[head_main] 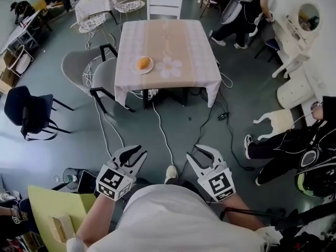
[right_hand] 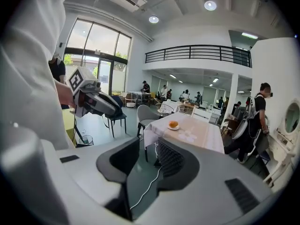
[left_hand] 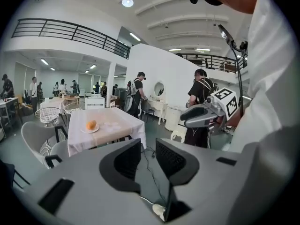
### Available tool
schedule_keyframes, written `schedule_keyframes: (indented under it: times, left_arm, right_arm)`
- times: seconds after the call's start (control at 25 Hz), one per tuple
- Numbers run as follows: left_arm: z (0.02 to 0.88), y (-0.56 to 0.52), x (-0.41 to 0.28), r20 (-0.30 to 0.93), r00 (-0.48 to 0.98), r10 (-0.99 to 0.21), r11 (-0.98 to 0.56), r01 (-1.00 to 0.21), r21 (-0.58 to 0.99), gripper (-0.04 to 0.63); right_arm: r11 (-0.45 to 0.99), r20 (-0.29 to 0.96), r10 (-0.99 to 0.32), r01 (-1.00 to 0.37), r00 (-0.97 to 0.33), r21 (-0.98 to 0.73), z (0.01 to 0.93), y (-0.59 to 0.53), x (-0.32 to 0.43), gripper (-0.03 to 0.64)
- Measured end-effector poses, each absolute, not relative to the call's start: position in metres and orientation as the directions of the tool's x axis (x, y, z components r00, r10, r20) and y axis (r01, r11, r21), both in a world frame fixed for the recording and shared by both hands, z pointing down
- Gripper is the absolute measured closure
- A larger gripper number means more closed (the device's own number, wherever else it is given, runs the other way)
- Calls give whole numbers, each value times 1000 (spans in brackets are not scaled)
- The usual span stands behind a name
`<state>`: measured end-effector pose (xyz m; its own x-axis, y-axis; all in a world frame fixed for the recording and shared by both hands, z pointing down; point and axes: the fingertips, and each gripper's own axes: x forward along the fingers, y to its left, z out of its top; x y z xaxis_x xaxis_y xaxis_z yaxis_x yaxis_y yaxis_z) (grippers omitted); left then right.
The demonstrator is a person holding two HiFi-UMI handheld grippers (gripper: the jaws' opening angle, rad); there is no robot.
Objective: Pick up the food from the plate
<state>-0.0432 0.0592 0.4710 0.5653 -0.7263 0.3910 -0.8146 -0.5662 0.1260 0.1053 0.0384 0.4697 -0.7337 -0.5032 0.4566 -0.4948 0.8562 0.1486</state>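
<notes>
An orange round piece of food point(head_main: 143, 63) lies on a small white plate point(head_main: 134, 69) at the left edge of a cloth-covered table point(head_main: 184, 46), far ahead of me. Both grippers hang over the floor well short of the table. My left gripper point(head_main: 137, 154) shows a narrow gap between its jaws with nothing in it. My right gripper point(head_main: 195, 153) is open wider and also holds nothing. In the left gripper view the food point(left_hand: 91, 124) sits far beyond the jaws, slightly left. The right gripper view has the food point(right_hand: 173, 124) ahead, just right of the jaws.
Grey chairs point(head_main: 79, 67) stand against the table's left side and a white chair point(head_main: 164, 5) at its far end. A dark chair point(head_main: 29, 112) is at the left. Cables point(head_main: 163, 130) run across the floor. A person point(head_main: 294, 146) sits at the right; others stand beyond.
</notes>
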Motion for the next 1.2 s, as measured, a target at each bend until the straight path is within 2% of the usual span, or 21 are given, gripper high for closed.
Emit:
schedule_keyframes:
  times: [0.16,0.4,0.8,1.2]
  left_arm:
    - [469,0,-37,403,540,-739,-553,-827,95,478]
    - [499,-84,-73,456,510,-729,-542,-837,70,442]
    - [537,-289,-149,508,526,-682,-580,-812,63,363]
    - [637,-427,-189,674,447,-589,-598,-801,8,273]
  right_arm:
    - [834,467,-524,-541,-712,111,476,-1,129,479]
    - [795,486,-562,-600,-670,91,489,-43,129,479]
    - [603,487,-731,-786,-479,132,473,-152,103,479]
    - [415,535,-789,-904,-302,103,484,-182,82,479]
